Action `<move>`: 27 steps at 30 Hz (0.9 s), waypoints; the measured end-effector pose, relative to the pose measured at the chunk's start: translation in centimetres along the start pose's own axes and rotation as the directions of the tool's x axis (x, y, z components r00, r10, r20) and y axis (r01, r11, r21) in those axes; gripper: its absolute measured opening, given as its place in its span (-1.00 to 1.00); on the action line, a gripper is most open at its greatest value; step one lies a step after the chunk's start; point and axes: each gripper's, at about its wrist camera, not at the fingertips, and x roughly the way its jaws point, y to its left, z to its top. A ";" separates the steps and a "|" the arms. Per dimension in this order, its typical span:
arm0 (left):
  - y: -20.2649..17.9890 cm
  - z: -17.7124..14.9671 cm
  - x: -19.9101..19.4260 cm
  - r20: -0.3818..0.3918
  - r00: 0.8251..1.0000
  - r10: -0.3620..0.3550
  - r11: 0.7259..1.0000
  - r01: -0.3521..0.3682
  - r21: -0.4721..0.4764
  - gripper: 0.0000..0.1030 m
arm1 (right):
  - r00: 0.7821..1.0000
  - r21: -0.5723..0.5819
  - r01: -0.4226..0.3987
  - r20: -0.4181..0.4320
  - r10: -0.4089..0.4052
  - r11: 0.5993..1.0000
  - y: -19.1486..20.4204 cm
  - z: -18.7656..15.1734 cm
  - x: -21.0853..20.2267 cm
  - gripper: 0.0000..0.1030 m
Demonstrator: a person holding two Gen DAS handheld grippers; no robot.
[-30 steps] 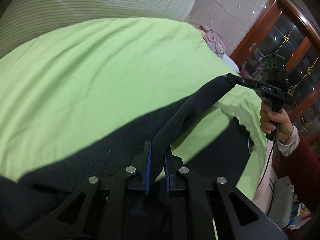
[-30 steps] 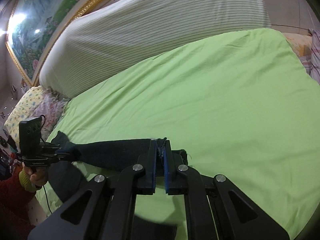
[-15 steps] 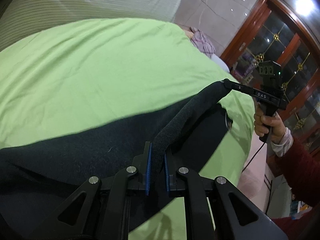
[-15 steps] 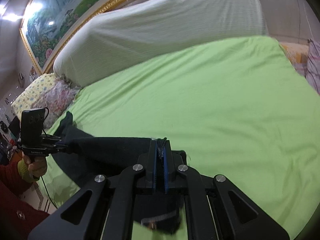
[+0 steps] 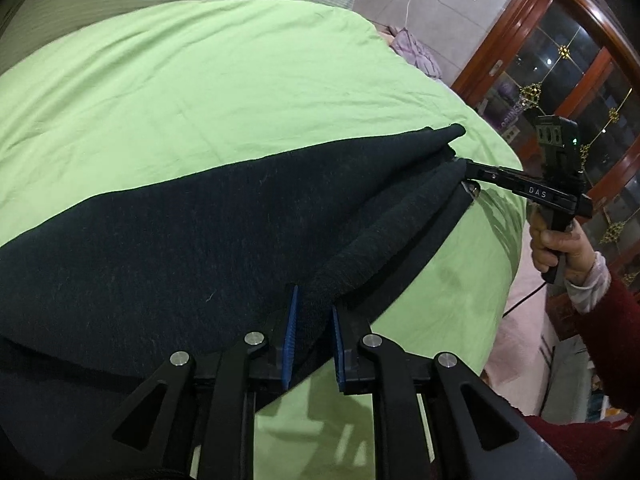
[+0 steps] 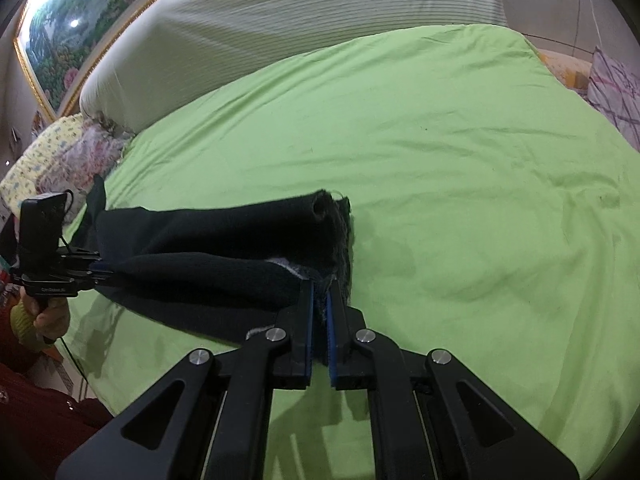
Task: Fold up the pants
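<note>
Dark navy pants [image 5: 168, 248] lie spread on a lime green bed sheet [image 5: 208, 92]. My left gripper [image 5: 313, 312] is shut on a bunched edge of the pants at one end. My right gripper [image 6: 319, 292] is shut on the other end of the same edge, where the fabric [image 6: 224, 252] folds over itself. The edge runs taut between both grippers, slightly above the sheet. The right gripper also shows in the left wrist view [image 5: 466, 170], and the left gripper in the right wrist view [image 6: 100, 268].
A striped white bolster [image 6: 320, 28] runs along the head of the bed. Floral pillows [image 6: 60, 152] sit at the left. A wooden glass cabinet [image 5: 580, 72] stands beyond the bed's edge. Crumpled cloth [image 5: 412, 48] lies at the far corner.
Both grippers have carried the held edge forward over the bed and lowered it. More of the pants now lies flat on the sheet, doubled over itself.
</note>
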 end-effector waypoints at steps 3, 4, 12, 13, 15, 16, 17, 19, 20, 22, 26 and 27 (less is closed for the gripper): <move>-0.4 -0.5 0.0 -0.008 1.000 0.013 1.000 -0.013 0.003 -0.44 | 0.999 0.016 0.037 -0.023 -0.036 0.999 -0.4 -0.6 -0.3 -0.90; -0.5 -0.7 0.0 -0.012 1.000 0.016 1.000 -0.016 0.002 -0.35 | 0.999 0.019 0.043 -0.022 -0.043 0.999 -0.5 -0.7 -0.6 -0.89; 1.3 -2.1 -3.7 0.051 0.997 0.065 0.988 -0.057 -0.144 0.29 | 0.990 0.081 0.071 0.118 -0.080 0.994 1.4 0.3 -4.7 0.32; 2.0 -2.3 -4.3 0.058 0.994 0.089 0.981 -0.077 -0.177 0.30 | 0.985 0.072 0.062 0.156 -0.073 0.995 2.3 0.5 -5.1 0.49; 3.8 -2.7 -5.8 0.072 0.987 0.146 0.958 -0.123 -0.259 0.31 | 0.981 0.043 0.003 0.194 -0.011 0.999 4.0 0.9 -5.1 0.51; 4.9 -3.0 -6.7 0.077 0.981 0.178 0.939 -0.146 -0.310 0.34 | 0.981 0.032 -0.031 0.192 0.024 0.999 4.9 1.2 -4.7 0.51; 5.6 -3.1 -7.3 0.079 0.977 0.196 0.927 -0.158 -0.340 0.35 | 0.980 0.016 -0.064 0.188 0.059 0.998 6.0 1.5 -4.1 0.51; 7.7 -3.1 -9.0 0.084 0.965 0.249 0.886 -0.192 -0.422 0.37 | 0.978 -0.014 -0.110 0.176 0.111 0.994 7.9 1.9 -2.9 0.51; 8.6 -2.9 -9.6 0.078 0.958 0.277 0.866 -0.214 -0.451 0.38 | 0.977 -0.031 -0.141 0.159 0.144 0.989 9.1 2.2 -2.0 0.51; 10.1 -2.3 -10.5 0.048 0.942 0.332 0.826 -0.266 -0.496 0.39 | 0.970 -0.061 -0.195 0.134 0.202 0.979 11.2 2.4 -0.5 0.51; 12.7 -0.8 -11.8 0.000 0.920 0.393 0.760 -0.325 -0.563 0.40 | 0.957 -0.145 -0.267 0.072 0.279 0.953 16.1 2.7 2.8 0.51; 13.4 -0.2 -12.1 -0.015 0.908 0.419 0.740 -0.350 -0.574 0.41 | 0.955 -0.161 -0.277 0.062 0.290 0.947 17.2 2.5 3.2 0.51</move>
